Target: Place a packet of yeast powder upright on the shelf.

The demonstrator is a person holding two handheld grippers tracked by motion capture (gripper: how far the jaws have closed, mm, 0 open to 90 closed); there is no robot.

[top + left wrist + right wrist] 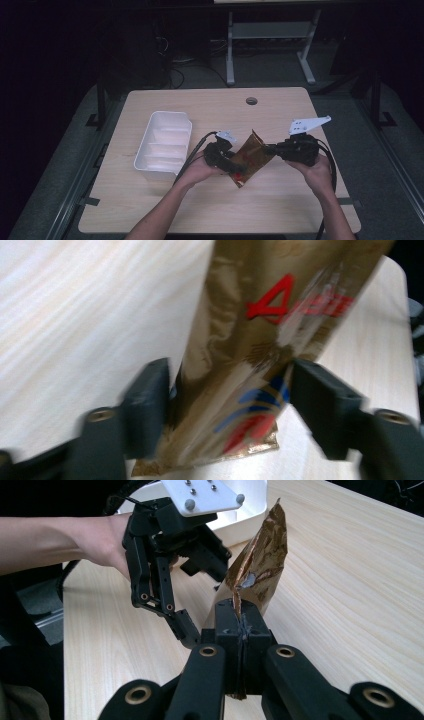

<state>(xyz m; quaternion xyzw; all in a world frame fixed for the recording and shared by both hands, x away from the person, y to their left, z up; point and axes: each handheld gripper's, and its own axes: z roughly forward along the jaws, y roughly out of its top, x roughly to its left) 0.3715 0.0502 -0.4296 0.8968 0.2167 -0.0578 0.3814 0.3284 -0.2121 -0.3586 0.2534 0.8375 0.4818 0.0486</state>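
Pouch (251,159), glossy gold foil with red and blue print, held between your two grippers above the pale wood-grain table (280,200).
Your right gripper (239,625) has its jaws pinched flat on the pouch's crinkled edge. Your left gripper (230,405) stands wide, jaws flanking the pouch's base. A white ribbed plastic tray (165,145) sits just left.

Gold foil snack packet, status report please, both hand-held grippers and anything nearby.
Right hand-held gripper shut on gold foil snack packet edge. Left hand-held gripper open, jaws straddling packet. White plastic divided tray beside it, apart.
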